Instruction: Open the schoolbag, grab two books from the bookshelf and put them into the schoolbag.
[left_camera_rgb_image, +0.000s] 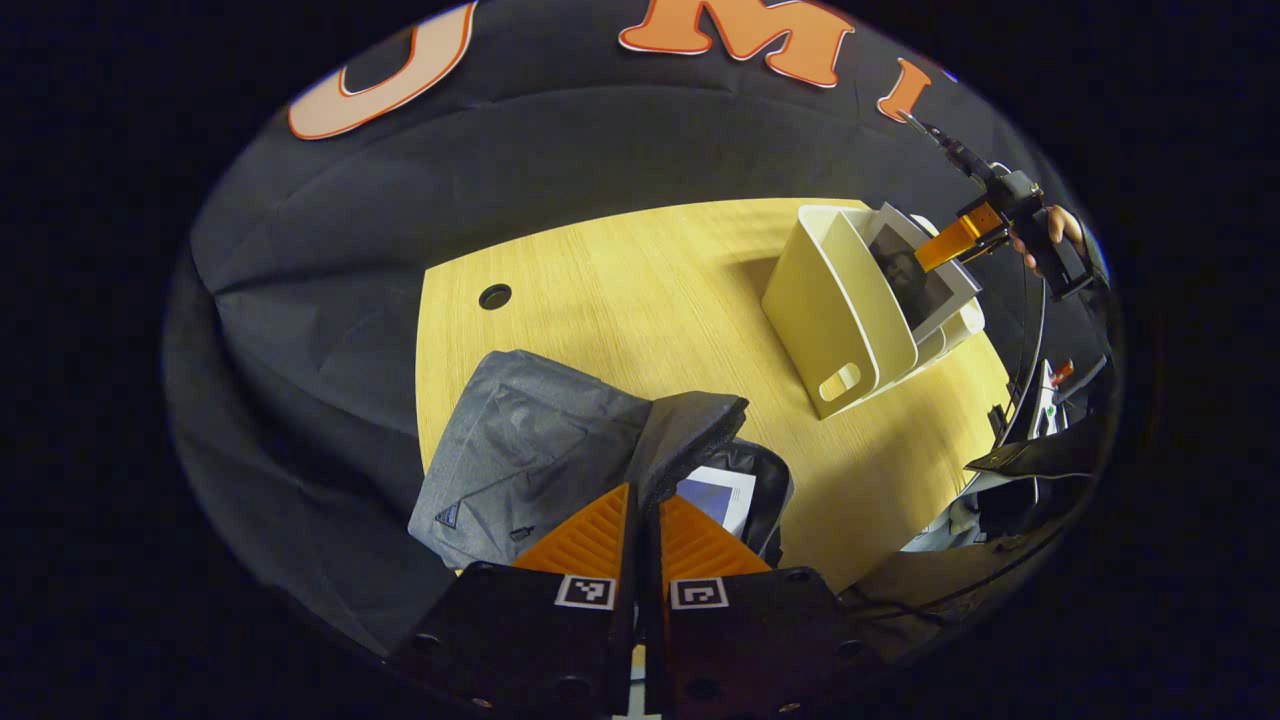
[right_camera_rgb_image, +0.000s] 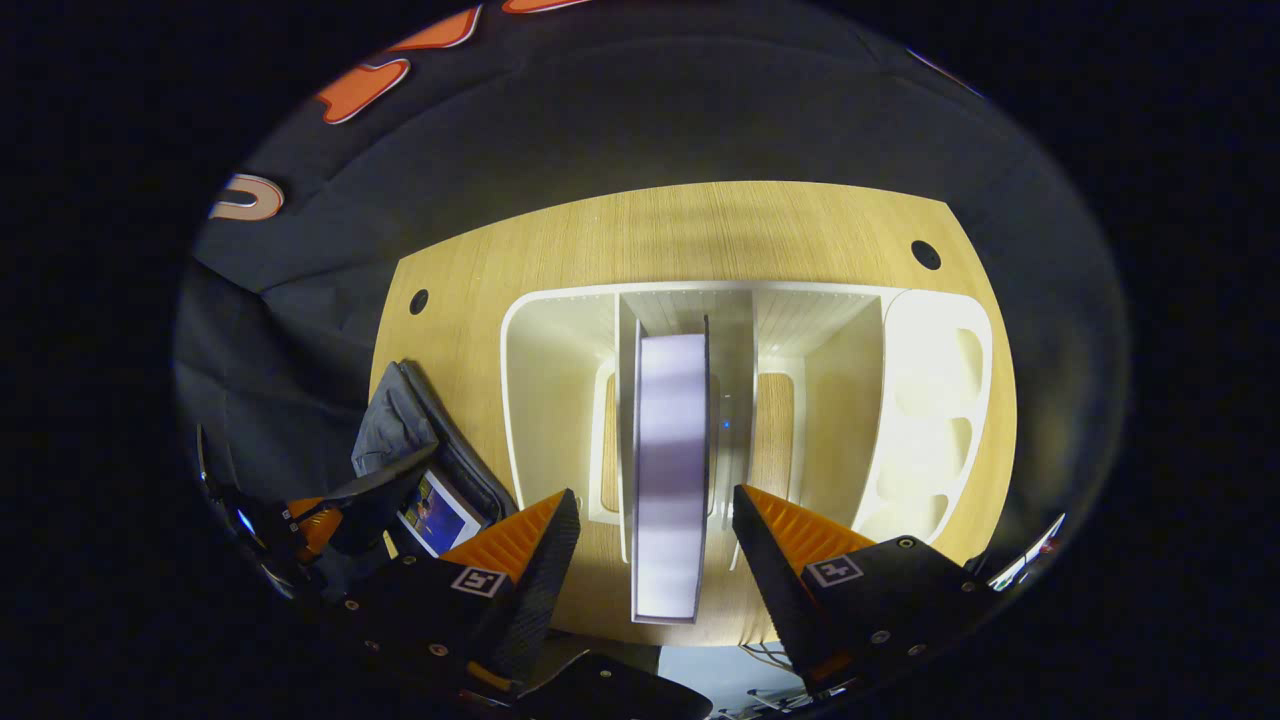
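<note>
The grey schoolbag (left_camera_rgb_image: 520, 450) lies on the wooden table (left_camera_rgb_image: 620, 290) with its flap (left_camera_rgb_image: 690, 420) lifted. My left gripper (left_camera_rgb_image: 645, 492) is shut on that flap's edge and holds it up. Inside the bag lies a book with a blue and white cover (left_camera_rgb_image: 718, 495). The cream bookshelf (right_camera_rgb_image: 560, 370) stands further off with one book (right_camera_rgb_image: 670, 450) upright in a slot. My right gripper (right_camera_rgb_image: 655, 497) is open, one finger on each side of that book's top edge, apart from it. The left gripper view shows the right gripper (left_camera_rgb_image: 935, 255) at the shelved book (left_camera_rgb_image: 915, 280).
A hand (left_camera_rgb_image: 1050, 235) holds the right gripper above the shelf (left_camera_rgb_image: 840, 320). The table has round cable holes (left_camera_rgb_image: 495, 296) (right_camera_rgb_image: 925, 254). Cables and dark equipment (left_camera_rgb_image: 1030, 450) lie past the table's right edge. The bag (right_camera_rgb_image: 400, 430) and my left gripper (right_camera_rgb_image: 315, 525) sit left of the shelf.
</note>
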